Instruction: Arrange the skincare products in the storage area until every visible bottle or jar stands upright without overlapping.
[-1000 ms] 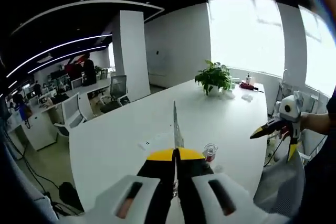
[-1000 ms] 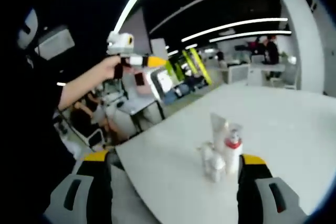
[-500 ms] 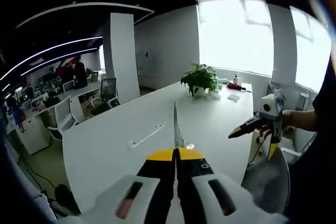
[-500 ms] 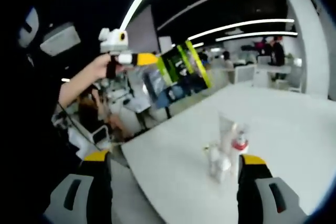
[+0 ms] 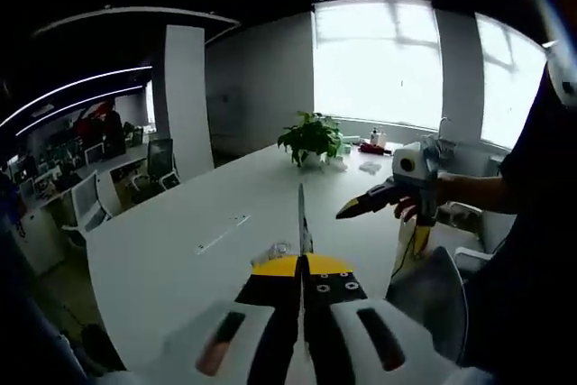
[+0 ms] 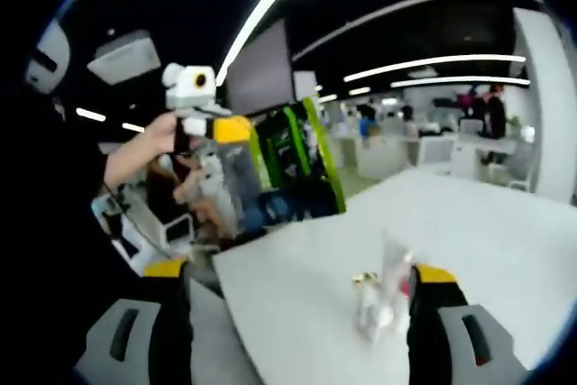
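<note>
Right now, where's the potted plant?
In the left gripper view, the potted plant stands at the far end of the white table, before the bright windows, up-left of the right gripper.

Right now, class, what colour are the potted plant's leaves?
Green, clearest in the left gripper view: potted plant on the white table.

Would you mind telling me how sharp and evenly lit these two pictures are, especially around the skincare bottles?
Right gripper view: the cluster of small white skincare bottles on the white table is smeared by motion blur, so labels and caps are unreadable. Left gripper view: the big windows are blown out to glare, the ceiling is nearly black, and the closed left gripper looks crisp. Both views bend straight lines, fisheye fashion.
</note>
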